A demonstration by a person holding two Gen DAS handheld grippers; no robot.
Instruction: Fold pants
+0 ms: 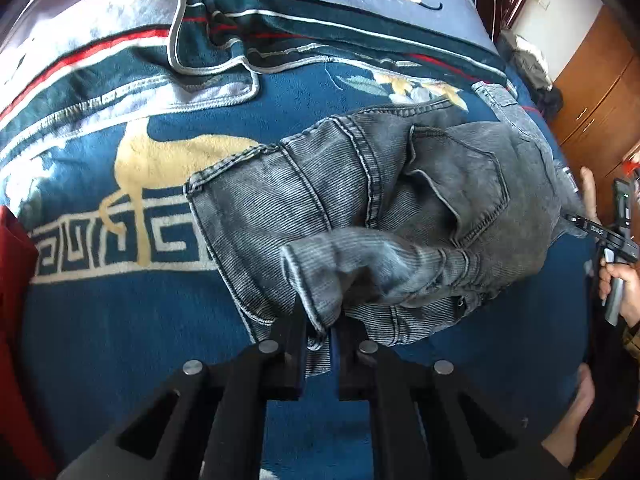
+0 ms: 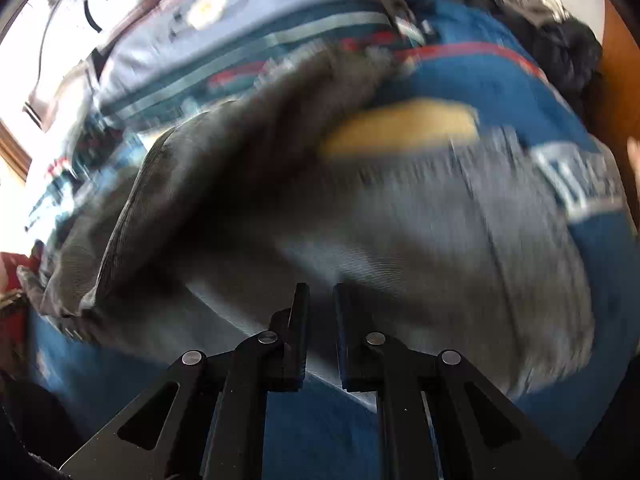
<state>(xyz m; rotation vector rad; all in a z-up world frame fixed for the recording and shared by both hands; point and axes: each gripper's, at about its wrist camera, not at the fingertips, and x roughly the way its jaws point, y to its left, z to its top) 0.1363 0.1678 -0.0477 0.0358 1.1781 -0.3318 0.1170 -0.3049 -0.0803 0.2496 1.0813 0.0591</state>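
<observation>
While a pair of grey washed-denim pants (image 1: 360, 200) is spread in a rumpled heap across the centre of the left wrist view, a fold of its fabric is seen pinched between the black fingers of the left gripper (image 1: 320, 320) at the lower middle of the frame. The pants are laid on a blue blanket (image 1: 120, 340) patterned with a tan animal figure and a white key border. A red cloth (image 1: 12, 300) is seen at the left edge, and a wooden cabinet (image 1: 600, 100) at the upper right. At the right edge, the right gripper (image 1: 596, 232) is partly shown, held in a hand (image 1: 624, 288). In the right wrist view, heavily blurred, the pants (image 2: 280, 200) fill the centre, and the right gripper (image 2: 321, 292) is shown at the lower middle with a narrow gap between its fingers; whether cloth is caught there cannot be told.
</observation>
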